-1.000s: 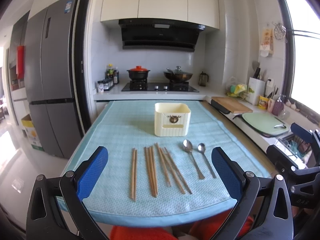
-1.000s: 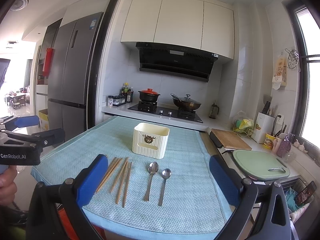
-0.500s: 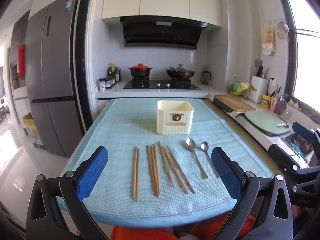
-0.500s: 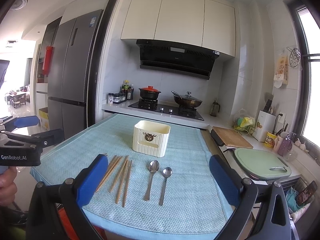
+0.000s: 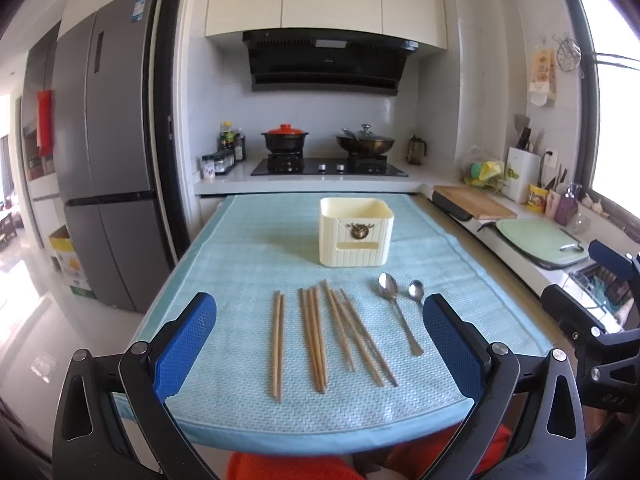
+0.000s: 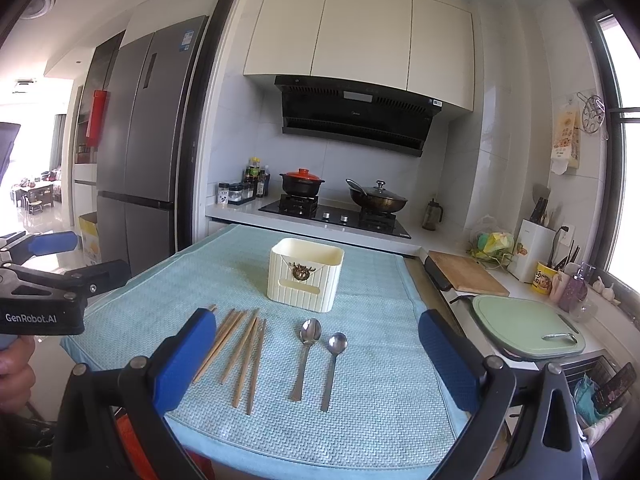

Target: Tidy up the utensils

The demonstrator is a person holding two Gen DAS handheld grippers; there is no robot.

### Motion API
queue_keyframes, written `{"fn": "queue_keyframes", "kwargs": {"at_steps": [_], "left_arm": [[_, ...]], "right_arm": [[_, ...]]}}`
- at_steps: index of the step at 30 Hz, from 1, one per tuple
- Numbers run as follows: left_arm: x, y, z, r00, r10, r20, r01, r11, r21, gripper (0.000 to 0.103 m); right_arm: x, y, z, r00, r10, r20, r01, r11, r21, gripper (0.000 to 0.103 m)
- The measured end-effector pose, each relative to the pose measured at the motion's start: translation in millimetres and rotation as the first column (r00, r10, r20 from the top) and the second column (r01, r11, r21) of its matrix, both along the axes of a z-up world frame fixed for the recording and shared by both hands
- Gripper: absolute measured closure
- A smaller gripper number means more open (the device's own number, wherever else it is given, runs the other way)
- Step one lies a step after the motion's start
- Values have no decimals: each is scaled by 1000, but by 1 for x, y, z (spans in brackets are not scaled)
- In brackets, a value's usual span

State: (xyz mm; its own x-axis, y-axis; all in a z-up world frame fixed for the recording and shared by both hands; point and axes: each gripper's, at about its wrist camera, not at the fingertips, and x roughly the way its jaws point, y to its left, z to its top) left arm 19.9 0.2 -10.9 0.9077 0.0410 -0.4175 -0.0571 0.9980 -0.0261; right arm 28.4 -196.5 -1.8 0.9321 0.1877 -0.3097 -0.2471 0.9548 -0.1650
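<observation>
Several wooden chopsticks [image 5: 316,340] lie in loose groups on the light blue mat [image 5: 248,256]; they also show in the right wrist view [image 6: 244,352]. Two metal spoons [image 5: 400,316] lie to their right, also seen in the right wrist view [image 6: 316,360]. A cream utensil holder [image 5: 355,232] stands upright behind them, also in the right wrist view [image 6: 305,274]. My left gripper [image 5: 320,340] is open and empty above the mat's near edge. My right gripper [image 6: 316,360] is open and empty, hovering before the spoons.
A stove with a red-lidded pot [image 5: 285,142] and a wok [image 5: 365,142] is at the back. A wooden board [image 6: 466,274] and a green board [image 6: 524,326] lie on the right counter. A fridge [image 5: 104,160] stands left.
Both grippers have tilted and shifted slightly, so the utensils and holder sit a little lower and nearer in view. Nothing on the mat has moved.
</observation>
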Motion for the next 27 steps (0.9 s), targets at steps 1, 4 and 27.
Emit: {"fn": "queue_keyframes", "kwargs": {"at_steps": [1,4,27], "left_arm": [[0,0,0,1000,1,-1,-1,1000,0,0],[1,1,0,1000,1,-7,-1,1000,-3,0],[8,6,-3,1000,2,-21,-2,1000,-6,0]], "right_arm": [[0,0,0,1000,-1,0,1,1000,0,0],[0,0,0,1000,-1,1,1,1000,-1,0],[10,10,-1,1000,14,-16,-14,1000,2,0]]}}
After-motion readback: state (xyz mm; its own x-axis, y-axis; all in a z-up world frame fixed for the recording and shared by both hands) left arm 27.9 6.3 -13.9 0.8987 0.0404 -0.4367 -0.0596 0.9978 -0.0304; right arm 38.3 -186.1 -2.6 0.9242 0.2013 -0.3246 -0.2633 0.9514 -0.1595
